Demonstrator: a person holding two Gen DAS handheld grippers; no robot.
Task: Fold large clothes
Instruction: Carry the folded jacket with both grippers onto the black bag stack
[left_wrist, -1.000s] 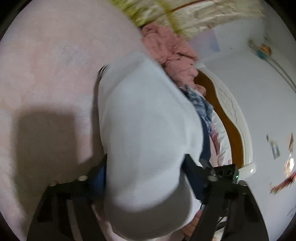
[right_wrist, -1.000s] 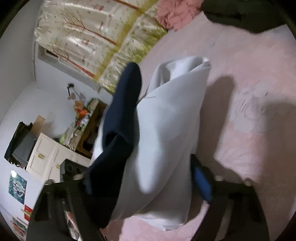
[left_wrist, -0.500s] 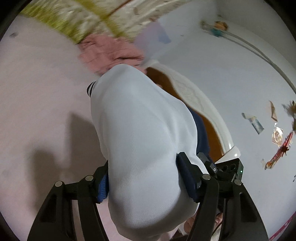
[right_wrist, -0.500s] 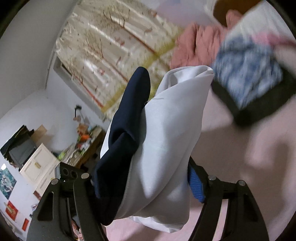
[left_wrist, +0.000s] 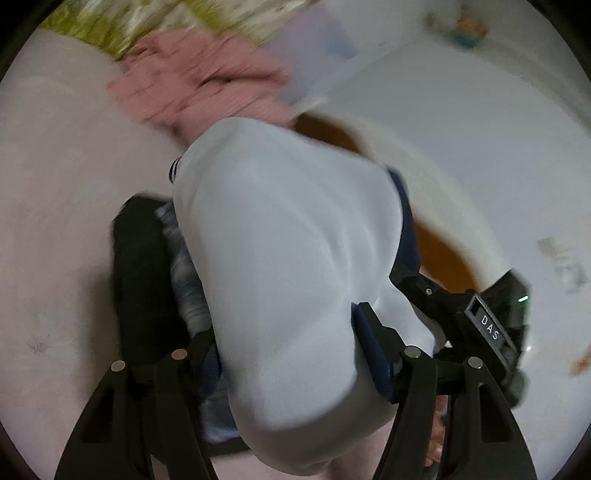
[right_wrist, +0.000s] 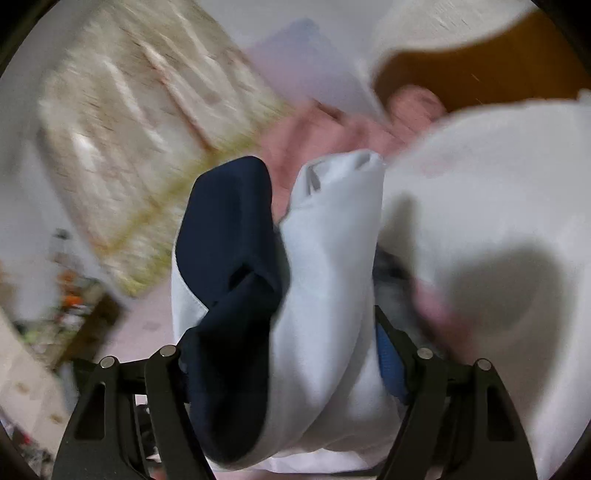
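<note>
White knit fills both views: the folded garment (left_wrist: 288, 266), white with a navy panel (right_wrist: 225, 280), is bunched up and carried between the two grippers above the pink bedspread (left_wrist: 55, 177). The left gripper (left_wrist: 291, 354) has its jaws clamped on the white bulk, blue pads pressed into the cloth on either side. The right gripper (right_wrist: 284, 369) is likewise closed on the bundle, gripping white fabric and the navy part together.

Judging from how compact the bundle is, the folding itself looks finished and the step in hand is the carry to a stack. Below the garment in the left view lies a pile of folded clothes (left_wrist: 155, 266), a dark piece with a blue-and-white patterned one on top (the blur makes the count uncertain). A crumpled pink garment (left_wrist: 199, 81) sits farther off near the headboard (left_wrist: 439, 251), probably waiting its turn.

The next move likely calls for lowering the bundle squarely over that pile, keeping both grips level so the folds do not slip open, then releasing both sides together. Letting one side go early could let the navy panel flop out and undo the fold.
</note>
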